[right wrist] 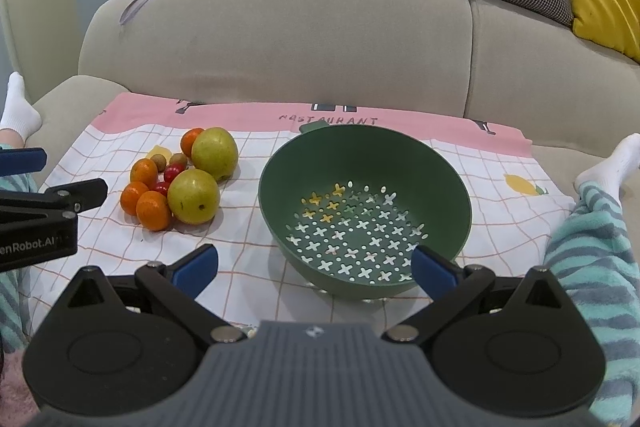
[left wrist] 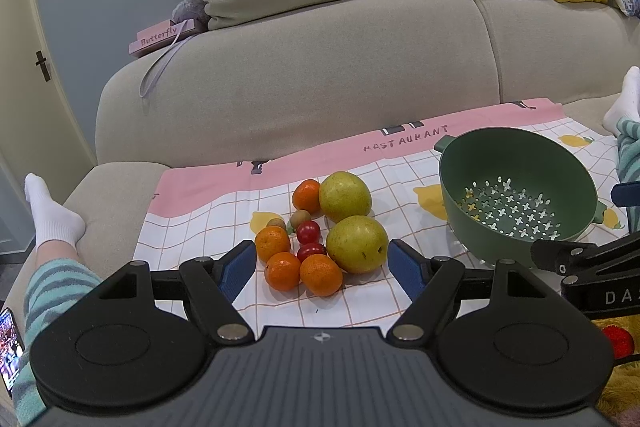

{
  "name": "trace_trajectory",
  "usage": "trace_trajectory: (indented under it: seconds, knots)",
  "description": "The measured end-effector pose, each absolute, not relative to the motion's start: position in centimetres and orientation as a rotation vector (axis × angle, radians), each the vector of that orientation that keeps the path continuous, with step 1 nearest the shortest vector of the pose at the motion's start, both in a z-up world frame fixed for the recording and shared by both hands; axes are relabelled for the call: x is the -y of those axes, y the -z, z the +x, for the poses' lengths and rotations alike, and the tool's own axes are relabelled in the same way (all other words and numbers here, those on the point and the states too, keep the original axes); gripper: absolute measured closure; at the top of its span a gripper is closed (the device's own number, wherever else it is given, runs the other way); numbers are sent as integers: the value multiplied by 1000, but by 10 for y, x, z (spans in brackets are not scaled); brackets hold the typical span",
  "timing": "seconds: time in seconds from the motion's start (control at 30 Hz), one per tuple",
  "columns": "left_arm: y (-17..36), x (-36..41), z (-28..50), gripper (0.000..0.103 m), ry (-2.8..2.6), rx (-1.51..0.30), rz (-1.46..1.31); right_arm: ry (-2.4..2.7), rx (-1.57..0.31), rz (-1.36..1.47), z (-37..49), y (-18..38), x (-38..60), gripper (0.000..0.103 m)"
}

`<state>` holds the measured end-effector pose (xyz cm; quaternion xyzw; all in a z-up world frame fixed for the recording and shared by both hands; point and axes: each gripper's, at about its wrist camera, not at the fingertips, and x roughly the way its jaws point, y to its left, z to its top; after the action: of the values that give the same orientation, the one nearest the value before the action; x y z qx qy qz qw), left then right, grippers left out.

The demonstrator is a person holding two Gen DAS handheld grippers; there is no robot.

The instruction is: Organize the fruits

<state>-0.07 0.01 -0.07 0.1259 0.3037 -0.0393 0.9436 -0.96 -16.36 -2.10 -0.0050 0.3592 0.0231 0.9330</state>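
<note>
Spread over a beige sofa seat, a checked cloth (left wrist: pixel 208 227) carries the fruit pile (left wrist: pixel 320 235), clustered left of an empty green colander (right wrist: pixel 364 211). Directly ahead of the left gripper (left wrist: pixel 322 261), fingers apart, the fruit lies nearer; the right gripper (right wrist: pixel 314 263), likewise spread, faces the colander.

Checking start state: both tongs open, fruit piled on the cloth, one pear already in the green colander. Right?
Not quite. The green colander is empty in the right wrist view; both pears sit in the pile on the cloth. Left tongs and right tongs are open.
</note>
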Motion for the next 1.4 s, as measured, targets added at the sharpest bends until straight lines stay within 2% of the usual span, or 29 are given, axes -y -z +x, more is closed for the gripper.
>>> trace_trajectory:
  seconds: [0.27, 0.53, 0.77, 0.87, 1.0, 1.1, 1.2, 1.4]
  knots:
    - [2, -2, 1, 16, 97, -624, 252, -60, -740, 4, -8, 22, 162, 4]
    - [6, -15, 12, 25, 135, -690, 156, -139, -692, -39, -4, 21, 143, 4]
    - [14, -29, 27, 38, 134, -787, 142, -258, -613, -108, 3, 26, 121, 5]
    - [21, -35, 36, 44, 129, -830, 123, -306, -595, -163, 10, 31, 109, 16]
    - [32, -41, 47, 45, 119, -888, 112, -364, -591, -234, 24, 43, 93, 31]
    - [40, -44, 55, 45, 127, -873, 69, -393, -593, -314, 37, 55, 80, 37]
    - [48, -46, 63, 45, 143, -860, 29, -419, -609, -351, 50, 66, 75, 42]
    - [67, -49, 81, 45, 182, -914, -25, -462, -597, -484, 70, 89, 59, 42]
